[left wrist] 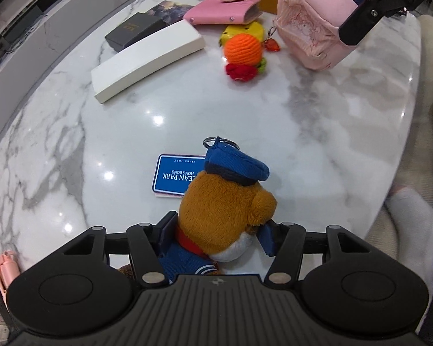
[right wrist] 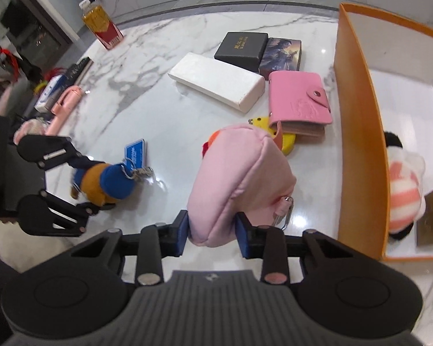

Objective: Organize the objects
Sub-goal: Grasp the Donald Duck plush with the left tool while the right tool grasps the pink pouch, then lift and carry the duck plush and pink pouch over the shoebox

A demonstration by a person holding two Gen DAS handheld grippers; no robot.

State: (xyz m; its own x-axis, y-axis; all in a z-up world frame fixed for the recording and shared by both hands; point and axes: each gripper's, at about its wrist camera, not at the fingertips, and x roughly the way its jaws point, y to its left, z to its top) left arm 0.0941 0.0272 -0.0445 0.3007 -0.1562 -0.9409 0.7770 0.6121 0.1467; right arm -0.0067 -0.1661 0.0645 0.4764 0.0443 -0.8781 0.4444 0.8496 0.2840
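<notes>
Left gripper [left wrist: 216,239]: jaws closed on the body of a brown plush bear keychain [left wrist: 228,201] with blue cap; its key ring [left wrist: 220,141] points away from the camera. In the right wrist view the bear [right wrist: 101,181] hangs low over the marble tabletop [left wrist: 245,109]; contact with the surface cannot be told. A blue "Ocean Park" tag [left wrist: 176,176] lies flat just beyond the bear.

Mid-tabletop: white box [left wrist: 147,60], black box [left wrist: 135,30] beside a picture-print box [right wrist: 280,54], pink snap wallet [right wrist: 300,101] overlapping a yellow item [right wrist: 288,141]. Orange crochet ball [left wrist: 242,50] with a red knitted piece [left wrist: 241,72] sits just in front of the yellow item.

Right gripper [right wrist: 213,230]: jaws clamped on a pink fabric pouch [right wrist: 239,178], lifted off the tabletop.

Far right: open orange box [right wrist: 358,121], holding a pink-and-white striped plush [right wrist: 404,187].
</notes>
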